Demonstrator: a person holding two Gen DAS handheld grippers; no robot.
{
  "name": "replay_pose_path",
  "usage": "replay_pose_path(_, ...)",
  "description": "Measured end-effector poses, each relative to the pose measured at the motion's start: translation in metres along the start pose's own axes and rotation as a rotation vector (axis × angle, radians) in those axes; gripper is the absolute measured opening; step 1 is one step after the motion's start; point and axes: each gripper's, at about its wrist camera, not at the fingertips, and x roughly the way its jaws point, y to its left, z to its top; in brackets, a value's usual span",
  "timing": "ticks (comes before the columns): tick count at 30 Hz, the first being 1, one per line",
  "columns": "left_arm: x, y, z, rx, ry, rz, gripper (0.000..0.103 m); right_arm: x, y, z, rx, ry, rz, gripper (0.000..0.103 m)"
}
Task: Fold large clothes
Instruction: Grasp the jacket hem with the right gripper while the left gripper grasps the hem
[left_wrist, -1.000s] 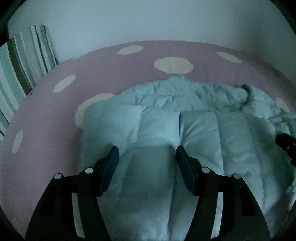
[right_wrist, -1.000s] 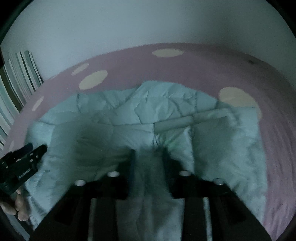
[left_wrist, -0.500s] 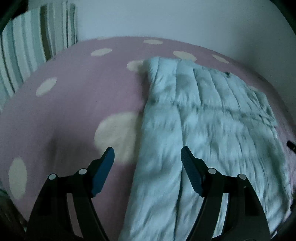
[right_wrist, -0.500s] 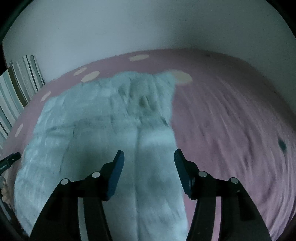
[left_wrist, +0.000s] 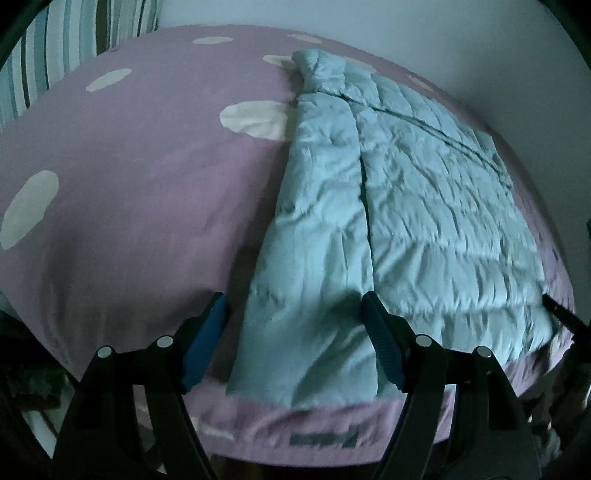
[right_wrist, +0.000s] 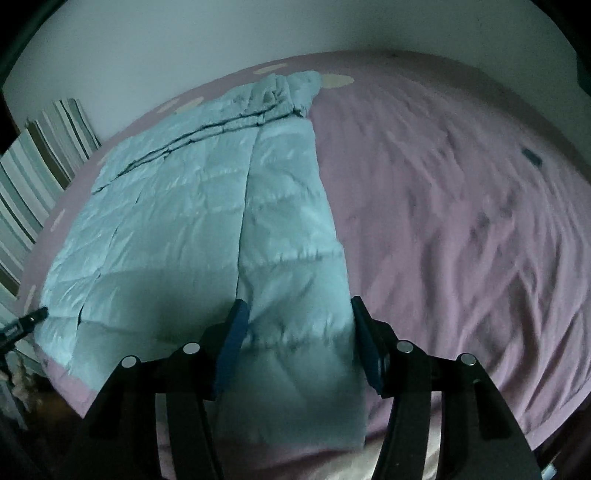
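The left gripper has its 2 blue-padded fingers spread wide and holds nothing; it hangs over the near left corner of the pale blue quilted puffer garment. The right gripper is just as wide open and empty, poised above the garment's near right corner.

The garment lies spread flat on the pink bedsheet with cream spots, its hem close to the near edge of the bed and its far end bunched towards the white wall. A striped cushion stands off to the left.

It looks light, soft and springy, with a slick shell likely to slide between the pads. A thin pinch may slip, so a deep bite on the 2 hem corners, gathering both layers, seems the surest hold for folding.
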Motion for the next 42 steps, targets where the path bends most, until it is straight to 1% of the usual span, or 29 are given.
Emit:
replay_pose_path(1, -0.002, 0.001, -0.003, 0.0, -0.001, -0.002, 0.071, -0.001, -0.001, -0.003, 0.009, 0.002, 0.009, 0.056)
replay_pose_path(3, -0.005, 0.003, -0.008, -0.006, 0.006, -0.019, 0.058, -0.004, -0.001, -0.01, 0.013, -0.002, 0.016, 0.053)
replay_pose_path(4, -0.006, 0.004, -0.009, -0.009, 0.011, -0.032, 0.055, -0.005, 0.0, -0.012, 0.009, -0.004, 0.013, 0.049)
replay_pose_path(6, -0.006, 0.002, -0.01, -0.004, 0.023, -0.054, 0.043, -0.008, 0.001, -0.017, 0.006, -0.005, 0.018, 0.043)
replay_pose_path(7, -0.006, 0.001, -0.011, 0.001, 0.026, -0.058, 0.04, -0.01, 0.001, -0.02, 0.007, -0.003, 0.023, 0.039)
replay_pose_path(9, -0.007, -0.001, -0.014, 0.018, 0.033, -0.067, 0.029, -0.012, 0.002, -0.022, 0.008, 0.002, 0.04, 0.032)
replay_pose_path(10, -0.006, -0.003, -0.014, 0.021, 0.035, -0.074, 0.026, -0.013, 0.002, -0.023, 0.012, 0.004, 0.048, 0.027)
replay_pose_path(11, -0.007, -0.003, -0.016, 0.024, 0.035, -0.086, 0.019, -0.013, 0.002, -0.024, 0.017, 0.007, 0.061, 0.022)
replay_pose_path(14, -0.009, -0.005, -0.015, 0.02, 0.021, -0.097, 0.01, -0.016, 0.003, -0.026, 0.029, 0.004, 0.096, 0.012)
replay_pose_path(15, -0.011, -0.005, -0.015, 0.018, 0.008, -0.103, 0.007, -0.017, 0.003, -0.027, 0.03, 0.0, 0.1, 0.011)
replay_pose_path(17, -0.018, -0.006, -0.013, 0.018, -0.018, -0.105, 0.006, -0.021, 0.006, -0.027, 0.028, -0.016, 0.11, 0.007)
replay_pose_path(22, -0.043, -0.01, 0.003, 0.02, -0.111, -0.121, 0.005, -0.039, 0.008, -0.018, 0.039, -0.075, 0.152, 0.006)
replay_pose_path(26, -0.062, -0.017, 0.027, 0.029, -0.189, -0.143, 0.005, -0.056, 0.01, 0.003, 0.048, -0.138, 0.201, 0.006)
replay_pose_path(28, -0.067, -0.023, 0.046, 0.045, -0.228, -0.144, 0.005, -0.06, 0.012, 0.018, 0.046, -0.162, 0.216, 0.006)
replay_pose_path(30, -0.067, -0.028, 0.069, 0.059, -0.259, -0.13, 0.004, -0.06, 0.013, 0.041, 0.047, -0.187, 0.232, 0.006)
replay_pose_path(33, -0.055, -0.035, 0.112, 0.065, -0.288, -0.113, 0.004, -0.051, 0.016, 0.08, 0.043, -0.212, 0.234, 0.006)
replay_pose_path(36, -0.037, -0.04, 0.149, 0.072, -0.297, -0.091, 0.004, -0.034, 0.018, 0.119, 0.069, -0.221, 0.248, 0.006)
replay_pose_path(37, -0.029, -0.043, 0.163, 0.07, -0.297, -0.083, 0.004, -0.029, 0.02, 0.128, 0.073, -0.224, 0.247, 0.006)
replay_pose_path(38, -0.02, -0.043, 0.174, 0.066, -0.295, -0.076, 0.004, -0.018, 0.021, 0.146, 0.081, -0.224, 0.243, 0.006)
replay_pose_path(39, -0.006, -0.044, 0.191, 0.054, -0.286, -0.07, 0.004, -0.011, 0.022, 0.156, 0.085, -0.223, 0.241, 0.006)
replay_pose_path(42, 0.027, -0.043, 0.226, 0.023, -0.259, -0.056, 0.004, 0.016, 0.025, 0.187, 0.096, -0.207, 0.229, 0.006)
